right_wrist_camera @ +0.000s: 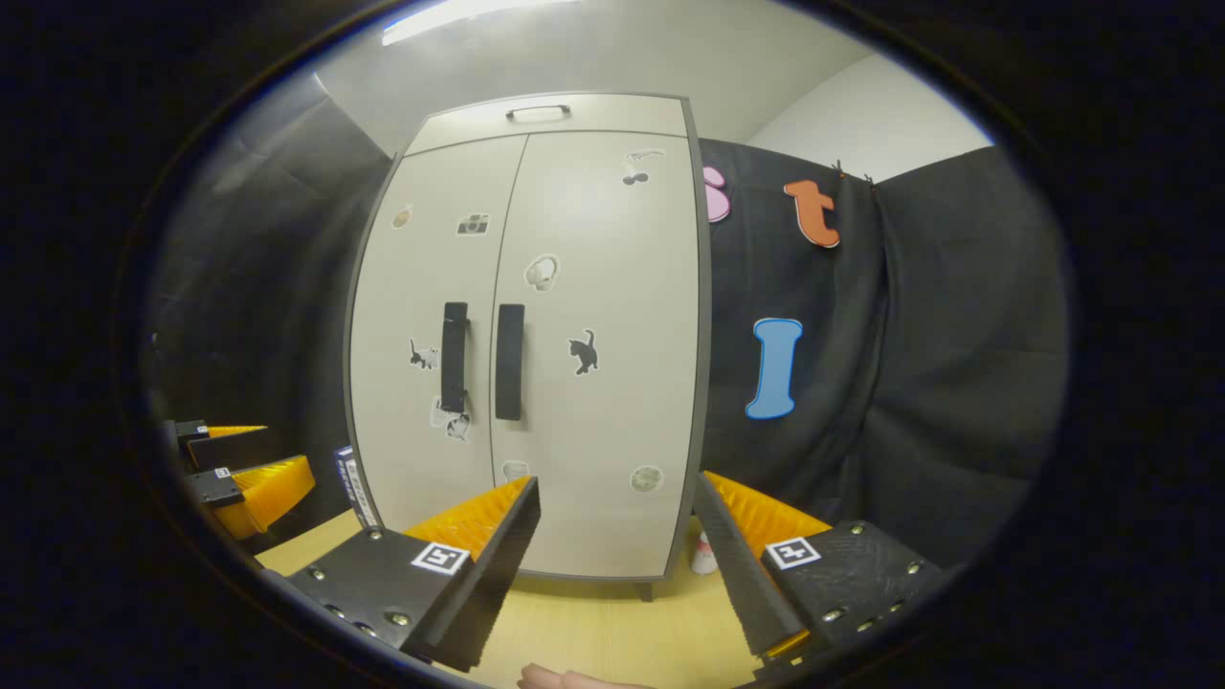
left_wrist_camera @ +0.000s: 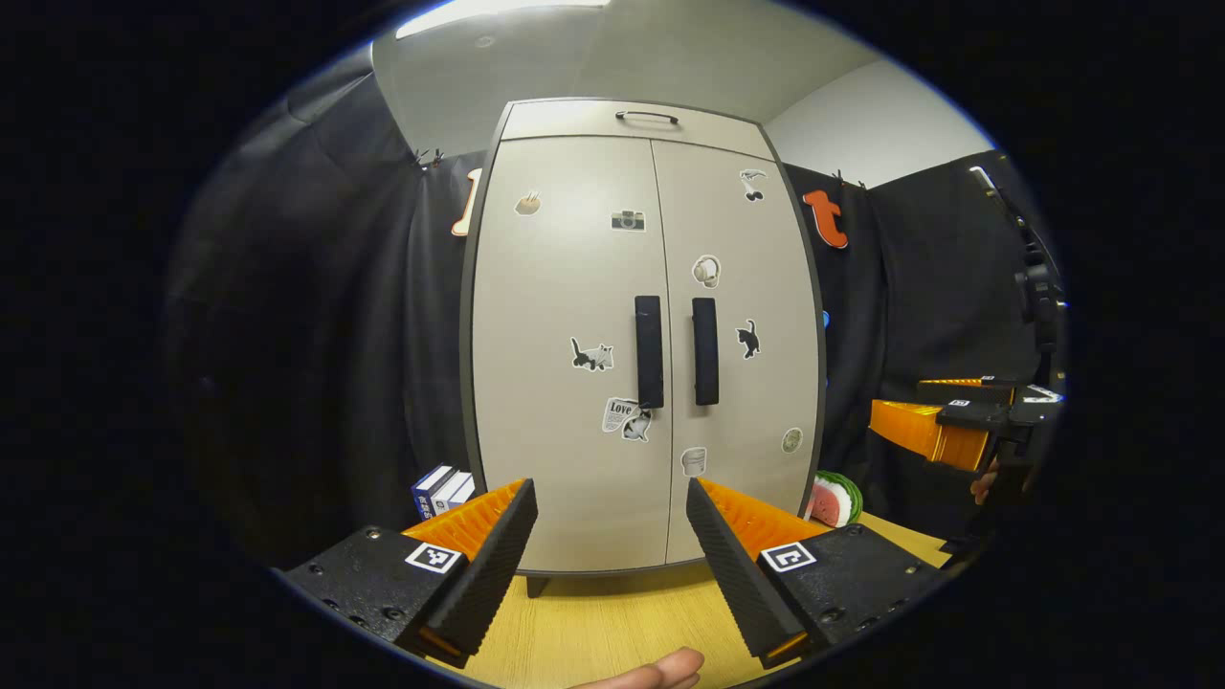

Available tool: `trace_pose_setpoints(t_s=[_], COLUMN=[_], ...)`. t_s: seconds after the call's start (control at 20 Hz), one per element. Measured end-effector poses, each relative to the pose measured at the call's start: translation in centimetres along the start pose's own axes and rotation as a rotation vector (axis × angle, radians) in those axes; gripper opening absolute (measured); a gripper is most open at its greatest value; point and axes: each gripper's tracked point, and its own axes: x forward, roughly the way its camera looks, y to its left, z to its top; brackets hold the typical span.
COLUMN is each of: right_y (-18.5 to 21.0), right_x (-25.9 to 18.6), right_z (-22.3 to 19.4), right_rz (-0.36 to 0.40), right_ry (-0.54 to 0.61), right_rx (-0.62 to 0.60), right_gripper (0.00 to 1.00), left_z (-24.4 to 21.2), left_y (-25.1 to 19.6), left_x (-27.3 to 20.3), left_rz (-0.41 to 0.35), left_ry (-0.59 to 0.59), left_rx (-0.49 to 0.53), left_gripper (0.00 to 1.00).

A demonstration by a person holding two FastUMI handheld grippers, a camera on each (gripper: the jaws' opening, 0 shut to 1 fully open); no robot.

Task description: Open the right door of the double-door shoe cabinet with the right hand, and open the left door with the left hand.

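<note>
A beige double-door shoe cabinet [left_wrist_camera: 574, 287] [right_wrist_camera: 612, 287] stands upright on a wooden table, both doors shut and dotted with stickers. Two black vertical handles sit side by side at the middle: the left door's handle [left_wrist_camera: 649, 351] [right_wrist_camera: 455, 357] and the right door's handle [left_wrist_camera: 705, 350] [right_wrist_camera: 509, 362]. My left gripper [left_wrist_camera: 611, 498] is open, well short of the cabinet and facing its lower middle. My right gripper [right_wrist_camera: 617, 498] is open too, back from the right door. In the left gripper view the right gripper [left_wrist_camera: 924, 426] hangs at the far right; in the right gripper view the left gripper [right_wrist_camera: 254, 478] shows at the far left.
A wooden table [left_wrist_camera: 612, 622] [right_wrist_camera: 612, 632] carries the cabinet. Small boxes [left_wrist_camera: 442, 490] stand by its left foot and a watermelon-slice toy [left_wrist_camera: 835, 498] by its right. A drawer handle [left_wrist_camera: 647, 117] tops the cabinet. A dark stand [left_wrist_camera: 1038, 287] rises at the right.
</note>
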Motion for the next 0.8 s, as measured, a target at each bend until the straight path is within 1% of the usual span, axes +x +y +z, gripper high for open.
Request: trace_pose_setpoints(t_s=[0.15,0.2,0.4,0.45,0.5,0.6,0.65,0.75,0.8], right_y=[0.1,0.2,1.0,1.3,1.6,2.6,3.3,4.7,5.1], right_x=[0.1,0.2,1.1,1.7,2.4,4.0,4.9,7.0,8.1], right_z=[-0.2,-0.3,-0.1,0.0,0.1,0.3,0.4,0.9,1.3], right_rz=[0.002,0.006,0.019,0.024,0.029,0.037,0.044,0.058,0.058], right_ry=[0.004,0.006,0.000,-0.002,-0.002,0.003,0.006,0.010,0.012], right_rx=[-0.004,-0.008,-0.002,0.000,0.001,0.005,0.011,0.025,0.033], right_gripper=[0.97,0.94,0.94,0.94,0.97,0.96,0.94,0.94,0.96], left_z=[0.0,0.1,-0.4,-0.7,-0.8,-0.8,-1.1,-1.4,-1.4], left_y=[0.4,0.6,1.2,1.2,1.2,1.5,1.7,2.1,2.3], left_x=[0.0,0.0,0.1,0.1,0.0,0.0,-0.1,-0.4,-0.5], left_rz=[0.006,0.008,0.024,0.019,0.016,0.021,0.024,0.030,0.035], left_ry=[0.001,-0.003,0.006,0.013,0.016,0.010,0.013,0.021,0.023], left_rx=[-0.001,-0.002,-0.001,0.002,0.004,0.001,0.000,-0.009,-0.013], left_gripper=[0.98,0.98,0.98,0.98,0.98,0.98,0.98,0.98,0.98])
